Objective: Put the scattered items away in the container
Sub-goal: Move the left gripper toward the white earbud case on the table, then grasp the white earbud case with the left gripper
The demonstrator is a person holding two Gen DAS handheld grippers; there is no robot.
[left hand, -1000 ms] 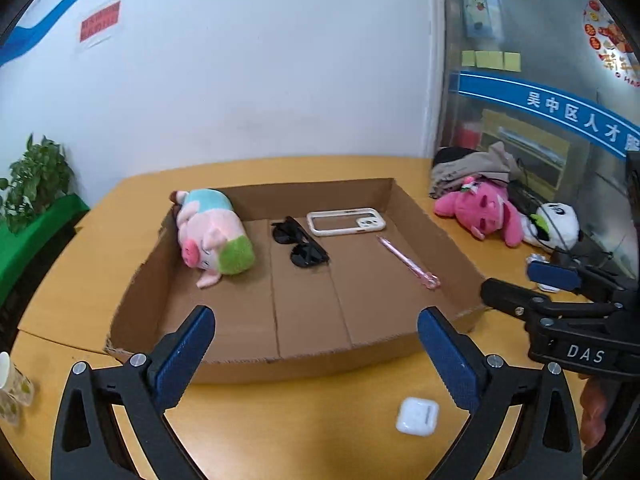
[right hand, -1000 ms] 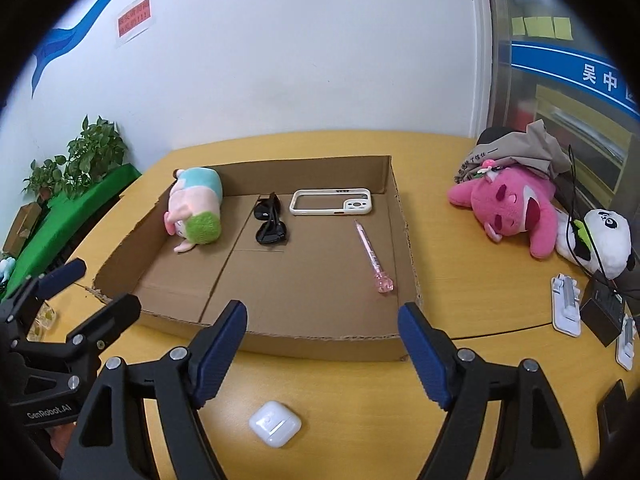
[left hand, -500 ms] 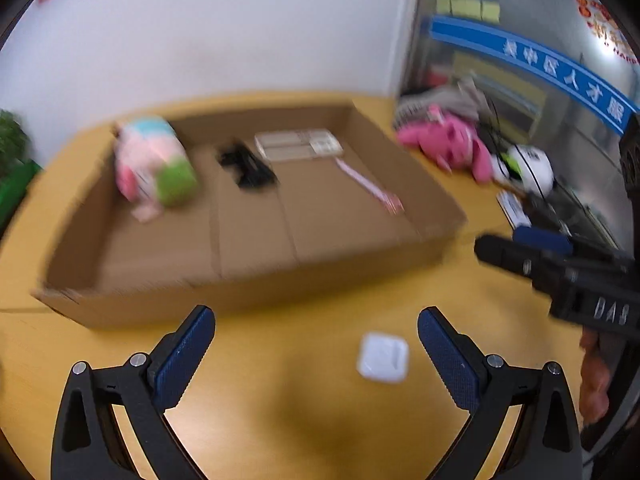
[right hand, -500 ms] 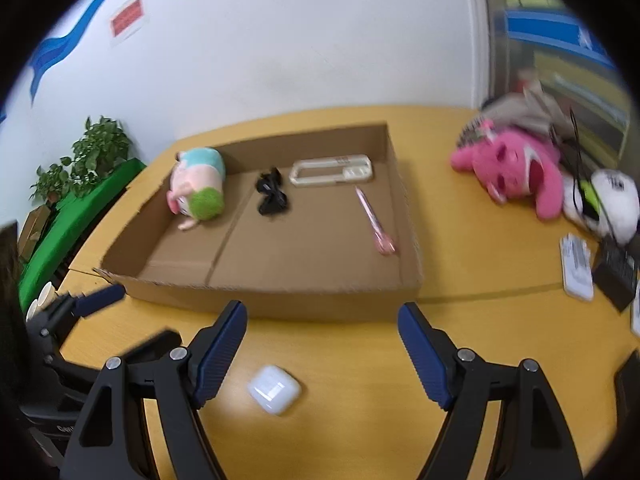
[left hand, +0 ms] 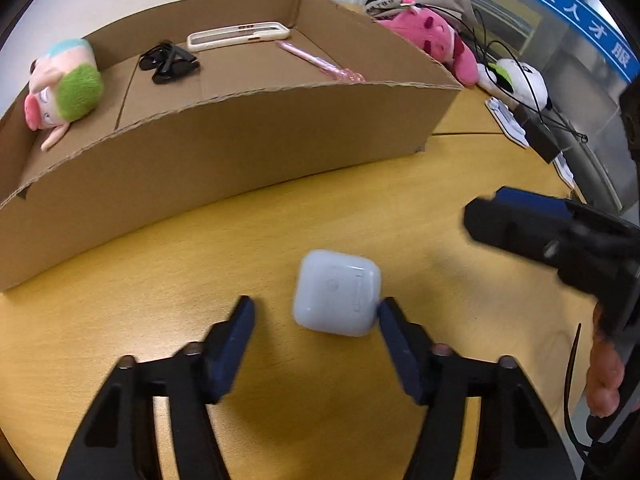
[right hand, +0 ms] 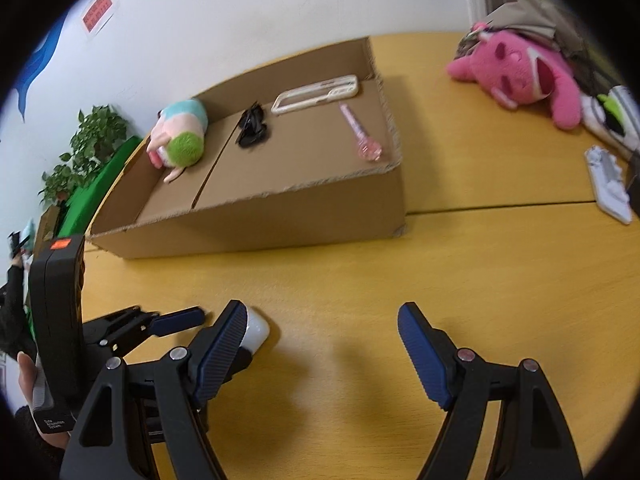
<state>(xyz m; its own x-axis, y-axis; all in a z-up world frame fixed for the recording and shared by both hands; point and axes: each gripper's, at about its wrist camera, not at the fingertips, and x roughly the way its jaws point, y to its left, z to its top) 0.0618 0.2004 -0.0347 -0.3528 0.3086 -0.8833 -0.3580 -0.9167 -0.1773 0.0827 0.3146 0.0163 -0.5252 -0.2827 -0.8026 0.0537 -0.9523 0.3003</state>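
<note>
Lying flat on the yellow table (left hand: 120, 340), the white earbud case (left hand: 337, 298) is just in front of the cardboard box (left hand: 224, 148), outside it. The left gripper (left hand: 314, 320) has the case between its blue pads and the jaws are closing; the right-side pad (left hand: 394, 334) already seems to touch one corner of the case, while the other pad is apart from it, so the case is not gripped. In the right wrist view most of the case (right hand: 256, 330) is hidden behind one finger, and only a rounded white end shows.

The right gripper (right hand: 322, 338) hangs over bare table with the jaws wide apart and nothing between them. In the left wrist view it is blurred and cut off at the picture edge.

Inside the box lie a plush pig (left hand: 64, 90), black sunglasses (left hand: 168, 63), a clear phone case (left hand: 239, 36) and a pink pen (left hand: 320, 65). Beyond the box a pink plush toy (right hand: 524, 70) and a panda plush (left hand: 516, 82) lie on the table, partly under cables. The panda is cut off in the right wrist view.
</note>
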